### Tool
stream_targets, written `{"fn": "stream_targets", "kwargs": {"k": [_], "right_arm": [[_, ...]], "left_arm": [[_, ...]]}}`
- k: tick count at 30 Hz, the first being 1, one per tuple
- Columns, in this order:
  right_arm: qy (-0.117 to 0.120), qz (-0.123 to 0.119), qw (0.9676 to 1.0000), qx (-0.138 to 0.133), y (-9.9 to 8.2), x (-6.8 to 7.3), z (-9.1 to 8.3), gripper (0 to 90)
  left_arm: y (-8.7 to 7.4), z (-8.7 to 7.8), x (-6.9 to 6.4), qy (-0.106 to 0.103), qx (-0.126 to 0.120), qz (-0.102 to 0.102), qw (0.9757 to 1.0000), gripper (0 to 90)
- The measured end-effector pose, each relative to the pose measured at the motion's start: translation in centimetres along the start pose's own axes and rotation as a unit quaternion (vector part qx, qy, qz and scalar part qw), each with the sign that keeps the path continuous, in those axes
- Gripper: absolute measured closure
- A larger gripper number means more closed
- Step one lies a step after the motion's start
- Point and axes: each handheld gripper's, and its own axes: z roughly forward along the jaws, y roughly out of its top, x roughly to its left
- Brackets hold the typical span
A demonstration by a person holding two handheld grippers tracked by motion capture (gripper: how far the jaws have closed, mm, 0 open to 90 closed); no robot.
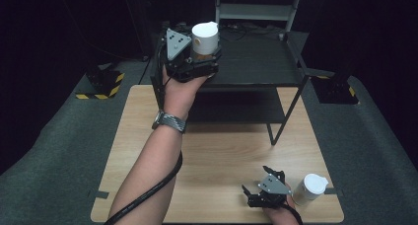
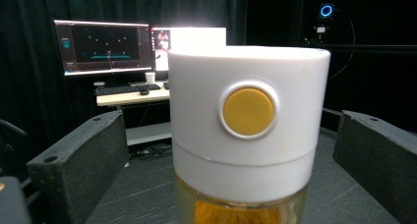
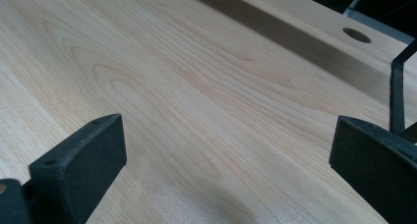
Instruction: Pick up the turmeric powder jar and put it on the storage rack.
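A jar with a white cap (image 1: 205,36) stands upright on the top of a black shelf rack (image 1: 261,62). In the left gripper view the jar (image 2: 248,116) has a round yellow button on its cap and a clear body with yellowish contents. My left gripper (image 1: 207,56) is open, one jaw on each side of the jar, with a gap between each pad and the cap. My right gripper (image 1: 255,179) rests low over the wooden table (image 1: 222,146) near its front right, open, with bare wood (image 3: 196,86) between its jaws.
A second white-capped jar (image 1: 310,186) sits on the table just right of my right hand. The rack's black legs (image 1: 283,119) stand on the table's far half; one leg (image 3: 397,86) shows in the right gripper view. Monitors and a desk (image 2: 123,91) stand behind the rack.
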Motion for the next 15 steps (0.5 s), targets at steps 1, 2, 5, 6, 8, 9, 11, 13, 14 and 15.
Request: {"fn": "stream_targets", "kwargs": {"k": [1,2,5,6,8,9,11,13,14,15], "right_arm": [[0.000,0.000,1.0000,0.000,0.0,0.0,0.0,0.0],[0.000,0.000,1.0000,0.000,0.0,0.0,0.0,0.0],[0.000,0.000,1.0000,0.000,0.0,0.0,0.0,0.0],[-0.001,-0.001,1.0000,0.000,0.0,0.0,0.0,0.0],[-0.001,0.000,1.0000,0.001,0.0,0.1,0.0,0.0],[-0.001,-0.001,1.0000,0.001,0.0,0.1,0.0,0.0],[-0.001,-0.001,1.0000,0.001,0.0,0.1,0.0,0.0],[-0.001,-0.001,1.0000,0.001,0.0,0.1,0.0,0.0],[-0.001,-0.001,1.0000,0.001,0.0,0.1,0.0,0.0],[-0.001,-0.001,1.0000,0.001,0.0,0.1,0.0,0.0]], "left_arm": [[0.0,-0.2,0.0,-0.002,0.000,0.000,1.0000,0.4],[0.0,-0.2,0.0,-0.002,0.000,0.000,1.0000,0.4],[0.0,-0.9,-0.2,-0.005,-0.001,-0.004,1.0000,0.4],[0.0,-1.0,-0.3,-0.006,-0.002,-0.004,1.0000,0.4],[0.0,-1.4,-0.4,-0.006,-0.002,-0.004,1.0000,0.4],[0.0,-1.6,-0.5,-0.006,-0.002,-0.001,1.0000,0.4],[-0.1,-2.0,-0.5,-0.009,-0.002,-0.002,1.0000,0.4],[-0.3,-2.4,-0.5,-0.011,-0.002,-0.004,0.9999,0.4],[-0.3,-2.4,-0.5,-0.011,-0.002,-0.004,0.9999,0.4],[-0.4,-2.7,-0.5,-0.012,-0.003,-0.003,0.9999,0.4]]}}
